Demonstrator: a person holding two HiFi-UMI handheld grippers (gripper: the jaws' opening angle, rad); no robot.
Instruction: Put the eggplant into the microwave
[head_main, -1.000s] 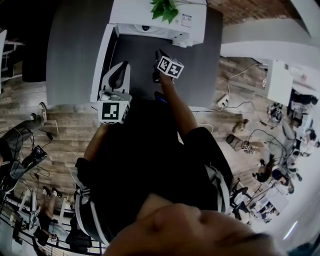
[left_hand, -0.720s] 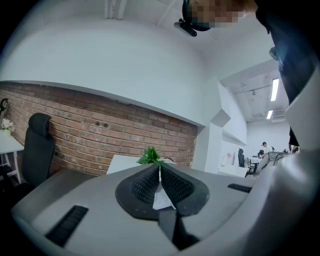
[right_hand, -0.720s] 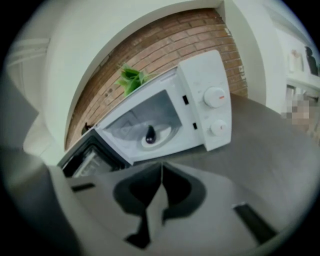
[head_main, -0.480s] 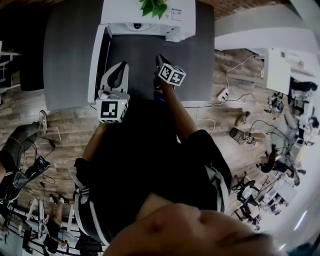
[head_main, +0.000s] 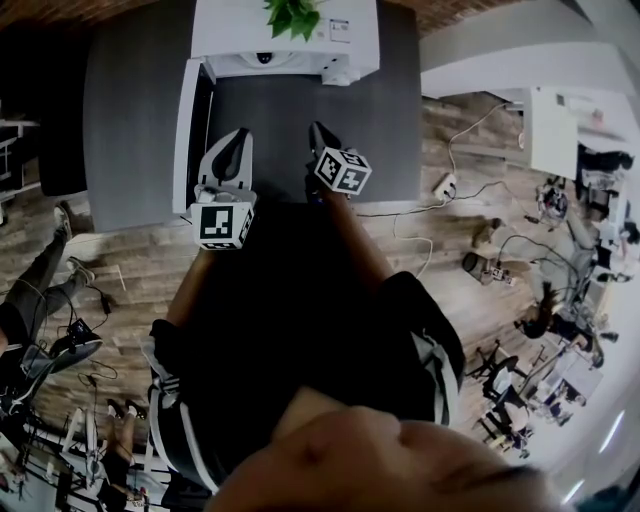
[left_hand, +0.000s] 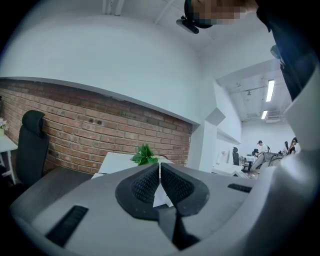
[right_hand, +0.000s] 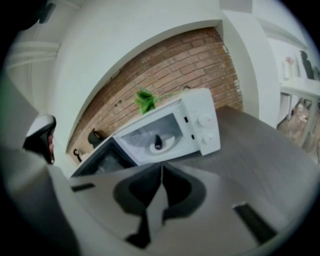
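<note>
From the head view, a dark grey table (head_main: 130, 110) stands on a wood-plank floor (head_main: 110, 260), with a brick wall along its far edge. Cables and a power strip (head_main: 446, 186) lie on the floor to the right of the table, and desks and cluttered gear fill the room's right side. A white microwave (head_main: 300, 45) sits at the far edge of the table with a green plant (head_main: 292, 15) on top. Its door (head_main: 186, 130) hangs wide open toward the left. The left gripper (head_main: 236, 138) is just in front of that door, and the right gripper (head_main: 316, 129) is over the table in front of the microwave; the two are near each other but apart.

In the left gripper view, the ribbed pads (left_hand: 149, 183) are pressed together with nothing between them. Beyond them are the brick wall (left_hand: 75, 127), the plant on the white microwave top, a black chair (left_hand: 31, 150) at the left, and an open office with people far off at the right.

In the right gripper view, the fingers are also closed on each other and hold nothing. Ahead, the microwave stands on the grey table (right_hand: 260, 155) against the brick wall, its door swung open at the left. Inside, the eggplant (right_hand: 158, 142) lies on the white turntable plate (right_hand: 167, 146), dark and small. Two knobs (right_hand: 204, 120) sit on the panel to the right of the cavity.
</note>
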